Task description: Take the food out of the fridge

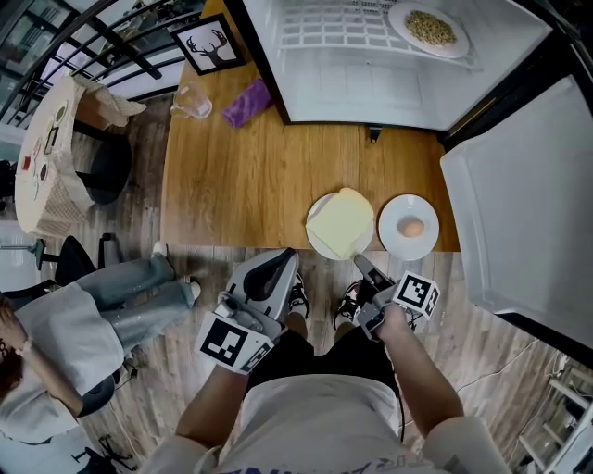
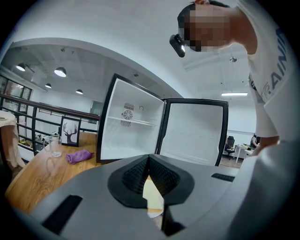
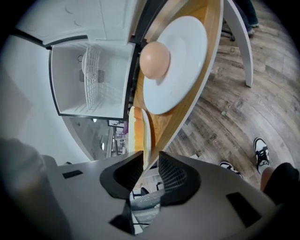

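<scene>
head view: a white round plate of pale brown grain-like food (image 1: 429,28) sits on the white wire shelf (image 1: 324,28) inside the open white fridge (image 1: 352,83), well apart from both grippers. it looks like glazed ceramic: stiff, smooth, probably slippery and breakable, with loose food that would spill if tipped. the bare rim nearest the door seems the place to pinch it, keeping it level. on the light wooden surface (image 1: 250,176), near its front edge, stand a white plate with a flat pale yellow slab (image 1: 341,224) and, just beside it, a white plate with a brown egg (image 1: 409,227). the egg is round and free to roll. the left gripper (image 1: 289,255) and right gripper (image 1: 359,262) hang low at the surface's edge, the right one just short of the slab plate.

left gripper view: the ribbed dark fingers (image 2: 133,176) meet at their tips with nothing held. beyond them are the fridge's smooth white walls (image 2: 126,136) and a soft crumpled purple cloth (image 2: 78,155).

right gripper view: the fingers (image 3: 171,173) stand a little apart. the slab plate's thin rim (image 3: 146,133) runs toward the gap, but i judge it is not clamped. the matte egg (image 3: 154,60) rests on its glossy plate (image 3: 183,70).
</scene>
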`<act>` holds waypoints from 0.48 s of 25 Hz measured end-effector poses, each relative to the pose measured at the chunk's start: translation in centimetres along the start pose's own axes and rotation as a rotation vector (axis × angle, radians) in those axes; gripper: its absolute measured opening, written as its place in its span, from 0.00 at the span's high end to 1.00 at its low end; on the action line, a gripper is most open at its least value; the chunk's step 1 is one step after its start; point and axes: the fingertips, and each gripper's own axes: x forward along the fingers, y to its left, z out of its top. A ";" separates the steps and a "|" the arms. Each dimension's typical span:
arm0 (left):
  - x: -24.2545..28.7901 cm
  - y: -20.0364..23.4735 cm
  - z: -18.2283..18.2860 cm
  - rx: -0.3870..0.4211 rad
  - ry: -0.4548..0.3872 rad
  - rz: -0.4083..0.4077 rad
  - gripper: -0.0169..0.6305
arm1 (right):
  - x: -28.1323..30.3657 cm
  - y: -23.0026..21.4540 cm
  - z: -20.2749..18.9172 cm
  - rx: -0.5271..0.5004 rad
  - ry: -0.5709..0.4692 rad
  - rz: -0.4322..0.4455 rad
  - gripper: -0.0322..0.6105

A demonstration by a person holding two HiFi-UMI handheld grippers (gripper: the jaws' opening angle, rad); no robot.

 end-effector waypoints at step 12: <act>1.1 -0.9 4.1 0.027 -0.063 -0.014 0.96 | -5.7 10.7 3.0 -0.512 -0.158 -0.002 0.91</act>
